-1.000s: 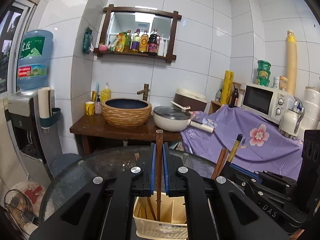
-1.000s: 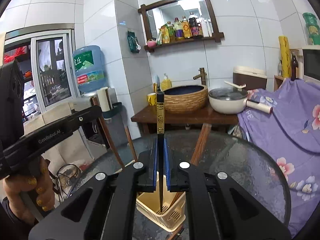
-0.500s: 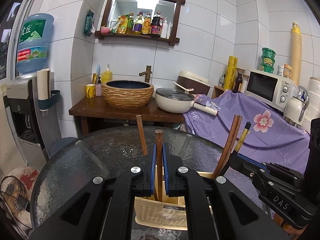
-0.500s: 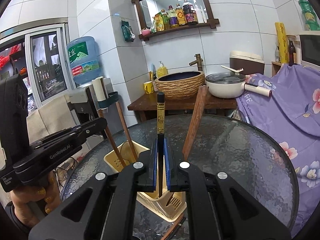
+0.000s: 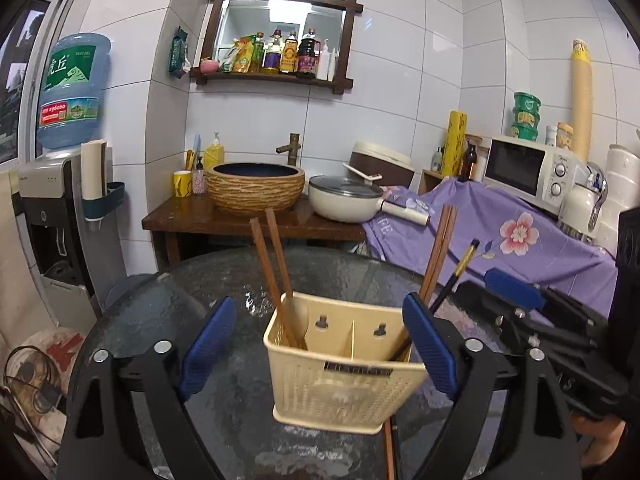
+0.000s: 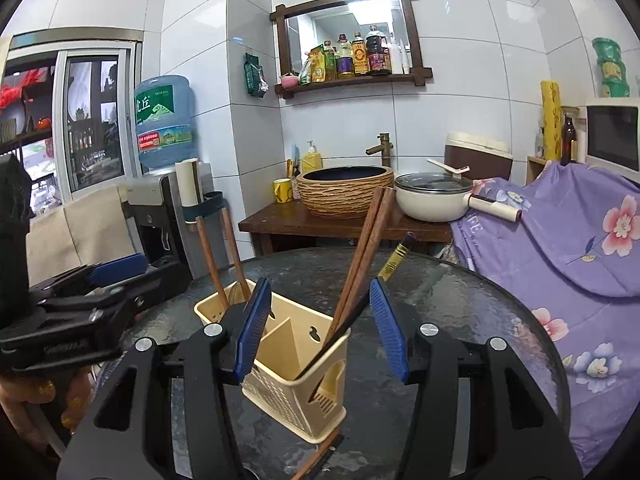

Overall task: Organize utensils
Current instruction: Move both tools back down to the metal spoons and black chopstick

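Inside caddy (image 5: pixel 344 384), chopsticks (image 5: pixel 276 276) upright, leaning outward

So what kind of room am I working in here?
Most likely a small home kitchen or washroom corner: white tiled walls, a basin with a tap, a microwave, and a shelf of sauce bottles.

Round dark glass table (image 5: pixel 168 320), cream slotted utensil basket (image 5: pixel 344 384) standing on it, 1 brown chopstick (image 5: pixel 389 452) lying beside the basket
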Demonstrator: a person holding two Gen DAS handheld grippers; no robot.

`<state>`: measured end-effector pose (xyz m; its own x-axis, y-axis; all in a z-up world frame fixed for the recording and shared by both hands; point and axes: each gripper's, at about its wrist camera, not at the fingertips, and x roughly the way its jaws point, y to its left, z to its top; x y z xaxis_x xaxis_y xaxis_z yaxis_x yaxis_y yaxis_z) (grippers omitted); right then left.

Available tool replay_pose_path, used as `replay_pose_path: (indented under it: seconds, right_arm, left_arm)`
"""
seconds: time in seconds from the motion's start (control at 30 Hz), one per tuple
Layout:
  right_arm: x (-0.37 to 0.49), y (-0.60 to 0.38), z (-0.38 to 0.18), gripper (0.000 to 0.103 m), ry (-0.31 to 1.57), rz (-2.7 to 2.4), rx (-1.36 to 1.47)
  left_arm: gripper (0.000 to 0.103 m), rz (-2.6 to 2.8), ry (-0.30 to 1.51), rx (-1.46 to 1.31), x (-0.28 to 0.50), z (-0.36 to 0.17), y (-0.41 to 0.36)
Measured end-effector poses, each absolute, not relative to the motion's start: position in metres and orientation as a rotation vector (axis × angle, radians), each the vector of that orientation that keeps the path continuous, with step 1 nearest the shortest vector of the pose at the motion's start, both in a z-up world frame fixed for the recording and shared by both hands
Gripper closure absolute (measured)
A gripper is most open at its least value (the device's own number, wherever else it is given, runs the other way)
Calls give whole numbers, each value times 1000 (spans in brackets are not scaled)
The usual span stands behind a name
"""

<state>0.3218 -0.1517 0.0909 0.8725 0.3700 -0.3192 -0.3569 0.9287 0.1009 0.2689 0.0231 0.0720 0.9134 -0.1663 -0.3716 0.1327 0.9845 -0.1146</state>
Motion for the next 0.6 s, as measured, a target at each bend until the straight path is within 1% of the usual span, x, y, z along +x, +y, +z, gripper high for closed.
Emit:
replay_pose_path:
  seconds: [0.1,0.17,0.3,0.37,0.47,0.6]
  right_arm:
    - [309,-155,87,42,334,368,30]
    - [302,-155,79,42,367,363,12]
    - [302,-151,42,42,533,369,-16]
    - [303,-149,13,42,639,361,-24]
    - [303,-148,-20,42,752,358,-24]
    - [299,-145,-54,43,872,365,-25]
  left_arm:
    - [9,-162,425,-70,256,60,24]
    - [8,-145,454,-52,245,49,25]
    - [8,-124,544,-16,232,18,27]
    - [8,-113,600,1,226,0,28]
    - [10,-119,686,44,216,-28,25]
    - [23,-134,754,107,197,-55,20]
